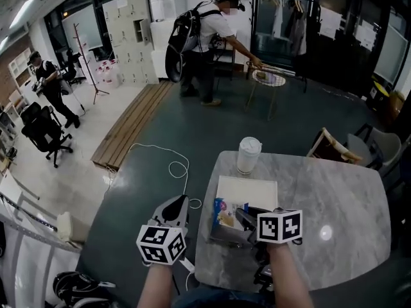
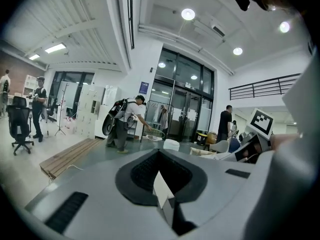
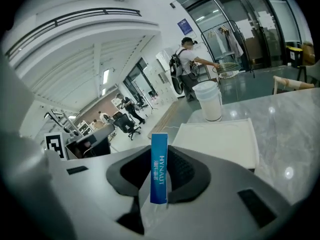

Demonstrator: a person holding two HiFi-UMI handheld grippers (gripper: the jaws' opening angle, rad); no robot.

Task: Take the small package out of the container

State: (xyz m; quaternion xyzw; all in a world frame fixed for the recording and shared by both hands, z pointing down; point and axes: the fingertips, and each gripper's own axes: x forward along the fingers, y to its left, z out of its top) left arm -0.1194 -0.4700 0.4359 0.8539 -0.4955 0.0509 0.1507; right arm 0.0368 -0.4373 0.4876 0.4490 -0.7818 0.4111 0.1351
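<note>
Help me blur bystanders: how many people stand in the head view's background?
2: a backpack wearer top centre, another person far left. More may be hidden.

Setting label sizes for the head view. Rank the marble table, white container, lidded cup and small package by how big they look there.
1. marble table
2. white container
3. lidded cup and small package: these look alike, and the package is partly covered, so they stay unranked.

table (image 1: 350, 197): polished glossy marble | small package (image 3: 159, 166): smooth shiny plastic film
</note>
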